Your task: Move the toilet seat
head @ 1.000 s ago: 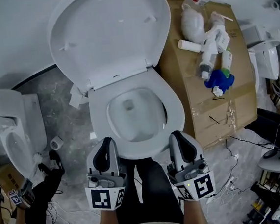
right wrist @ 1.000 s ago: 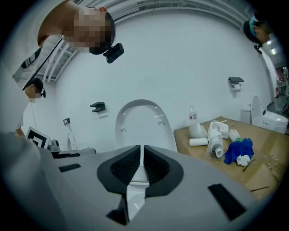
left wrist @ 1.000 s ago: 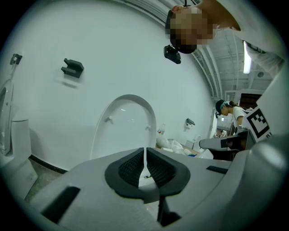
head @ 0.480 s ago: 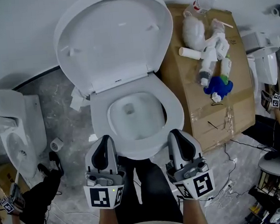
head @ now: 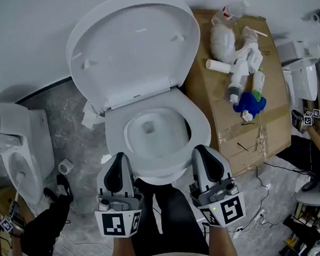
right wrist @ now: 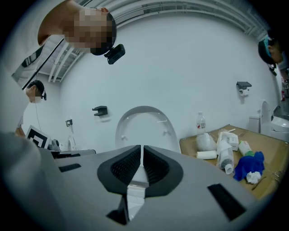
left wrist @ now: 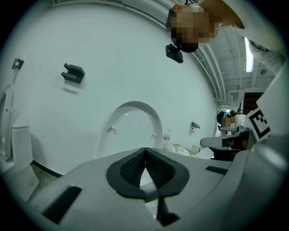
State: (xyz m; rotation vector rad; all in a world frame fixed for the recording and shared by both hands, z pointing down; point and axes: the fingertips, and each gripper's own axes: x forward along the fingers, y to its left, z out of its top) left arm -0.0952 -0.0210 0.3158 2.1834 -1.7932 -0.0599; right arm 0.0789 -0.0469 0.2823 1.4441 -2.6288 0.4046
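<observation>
Left gripper [head: 118, 159] and right gripper [head: 203, 151] are both closed with nothing between the pads (each gripper view shows them meeting). They hang side by side over the front rim of the bowl [head: 200, 123]. The seat [head: 132, 43] stands raised against the wall. It carries a small dark print [head: 137, 91] near the hinge, probably a brand, too small to read. Compared with one second ago, grippers and seat are almost unchanged.
</observation>
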